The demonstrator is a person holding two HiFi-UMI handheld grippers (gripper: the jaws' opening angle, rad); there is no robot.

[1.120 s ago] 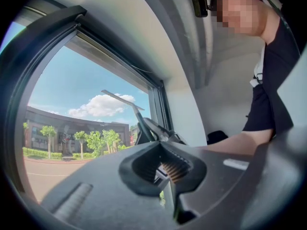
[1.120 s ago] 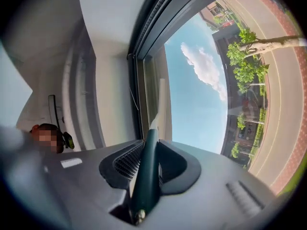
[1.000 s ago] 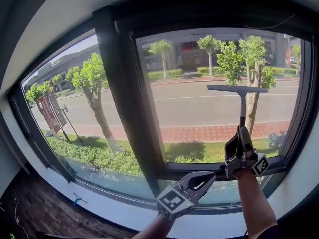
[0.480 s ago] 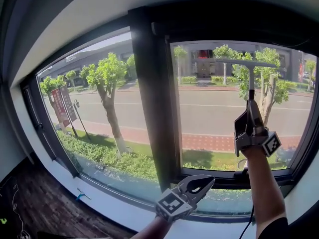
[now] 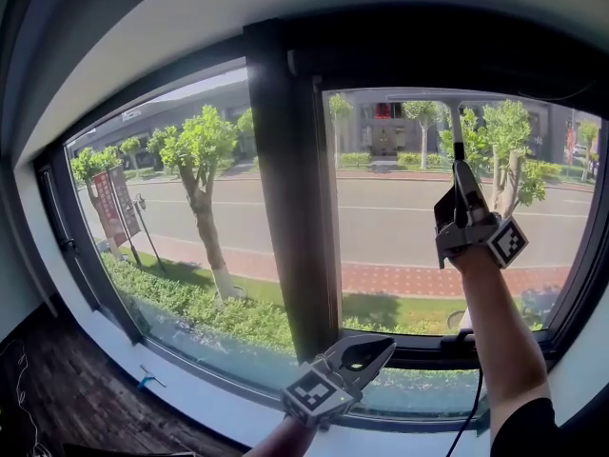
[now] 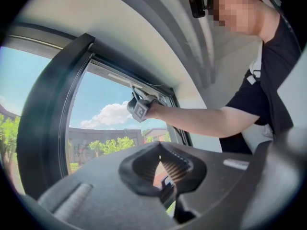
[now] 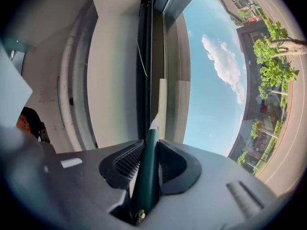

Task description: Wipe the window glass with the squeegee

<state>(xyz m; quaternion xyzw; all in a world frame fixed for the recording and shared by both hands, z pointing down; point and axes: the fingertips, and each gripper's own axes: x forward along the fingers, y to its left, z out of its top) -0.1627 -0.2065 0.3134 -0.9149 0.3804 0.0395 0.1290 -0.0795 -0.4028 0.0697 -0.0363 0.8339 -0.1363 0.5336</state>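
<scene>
Head view. Right gripper point(image 5: 461, 184) is raised at right of frame, in front of the right pane of the window glass point(image 5: 390, 227). Its jaws are clenched on the handle of the squeegee point(image 5: 457, 131). The shaft runs straight up from the jaws. The blade lies level at the very top of the pane, just under the upper frame. Left gripper point(image 5: 379, 348) is low at bottom centre, in front of the sill, and touches nothing. The dark mullion point(image 5: 285, 208) stands between the two panes. Trees and a road show beyond the glass.

Left gripper view. The jaws are closed tip to tip and grasp nothing; only an empty oval gap shows between the ribbed pads point(image 6: 180, 169). The right gripper shows upper centre at the top of the pane, on the person's outstretched arm point(image 6: 201, 120).

Right gripper view. The jaws clamp the squeegee's dark green handle at centre. The pale blade, seen end-on above the jaws, sits by the dark top frame point(image 7: 145, 56). The glass fills the right of the frame, with sky behind it.
</scene>
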